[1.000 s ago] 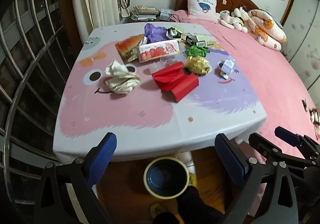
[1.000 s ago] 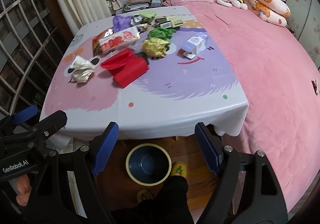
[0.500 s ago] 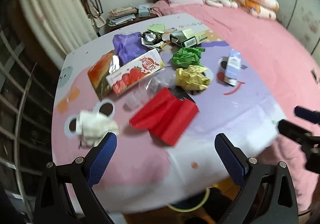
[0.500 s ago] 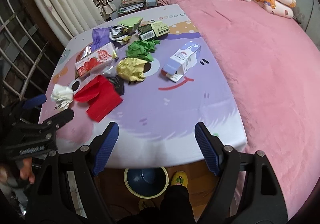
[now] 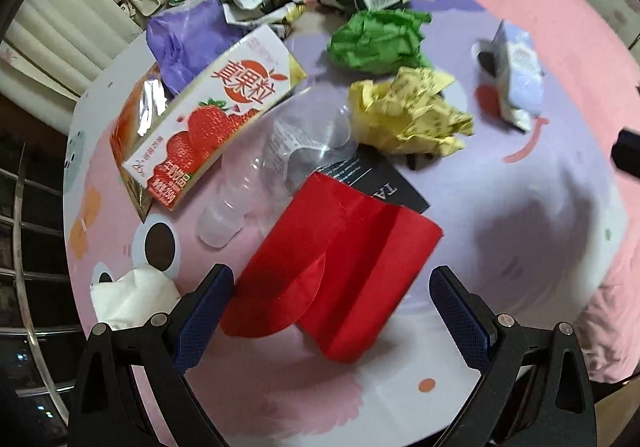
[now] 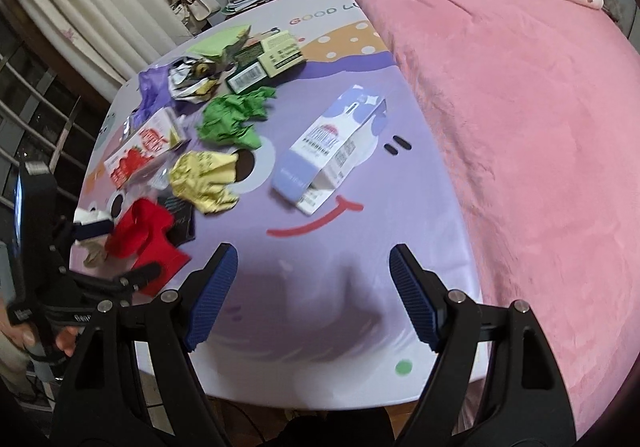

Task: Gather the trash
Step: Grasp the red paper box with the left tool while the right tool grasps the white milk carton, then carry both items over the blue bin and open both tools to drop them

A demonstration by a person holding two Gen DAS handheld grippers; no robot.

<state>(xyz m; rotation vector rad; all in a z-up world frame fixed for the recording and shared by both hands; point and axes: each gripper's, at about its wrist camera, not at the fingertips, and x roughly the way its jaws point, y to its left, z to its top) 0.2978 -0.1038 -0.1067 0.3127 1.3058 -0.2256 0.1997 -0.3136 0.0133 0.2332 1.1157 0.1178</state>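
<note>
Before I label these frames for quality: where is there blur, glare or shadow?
Left wrist view: motion smear on the right, the blue-white carton soft; glare on the foil wrapper; a dark shadow beside the red paper. Right wrist view: the cloth near the jaws is smeared and shadowed; fisheye bends the edges.

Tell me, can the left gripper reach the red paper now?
Probably yes: the left gripper is open, and the red paper lies between its fingers with nothing on top.

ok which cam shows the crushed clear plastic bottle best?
Left wrist: the crushed clear plastic bottle lies near frame centre, its cap end and label visible, between the strawberry drink carton and red folded paper. Right wrist shows only a small, mostly hidden sliver.
</note>
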